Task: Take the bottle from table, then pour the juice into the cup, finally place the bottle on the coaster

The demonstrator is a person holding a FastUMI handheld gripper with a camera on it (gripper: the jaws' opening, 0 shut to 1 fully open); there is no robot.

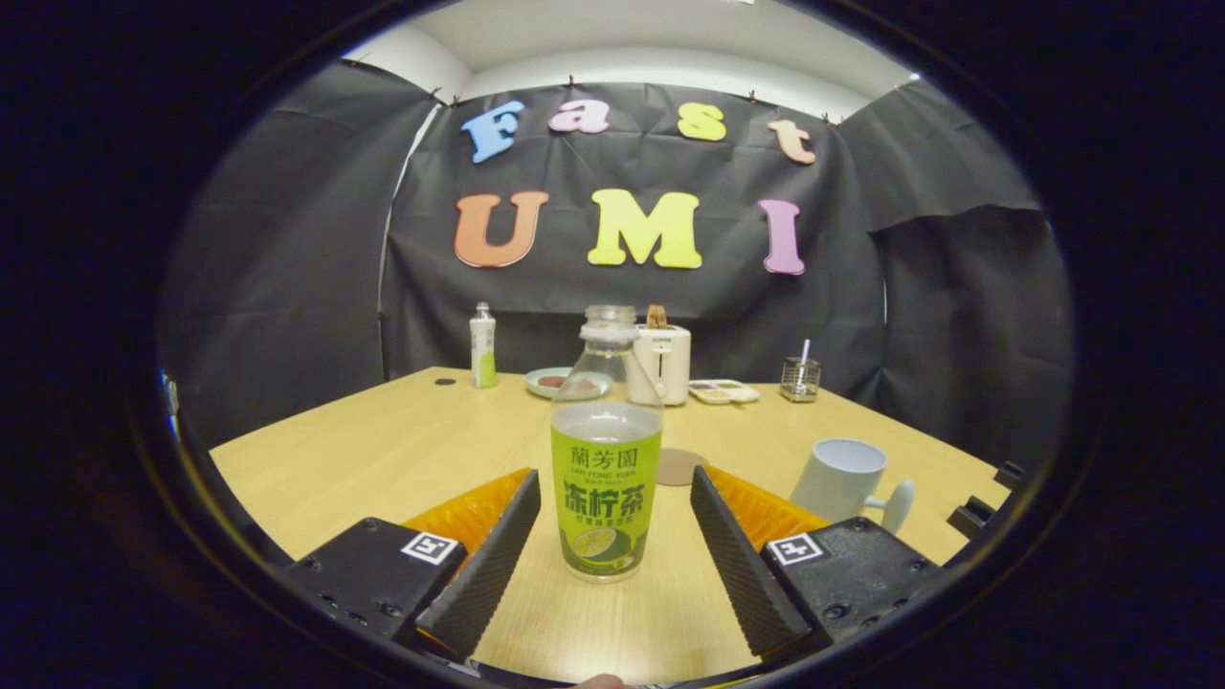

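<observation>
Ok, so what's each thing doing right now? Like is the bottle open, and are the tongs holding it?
tongs: open, one finger either side of the bottle, not touching it
bottle: upright on the table, cap off, juice inside
cup: upright, beyond the right finger, handle pointing right
coaster: flat on the table, nothing on it, behind the bottle
toaster: upright at the far end, something sticking out of its slot
</observation>
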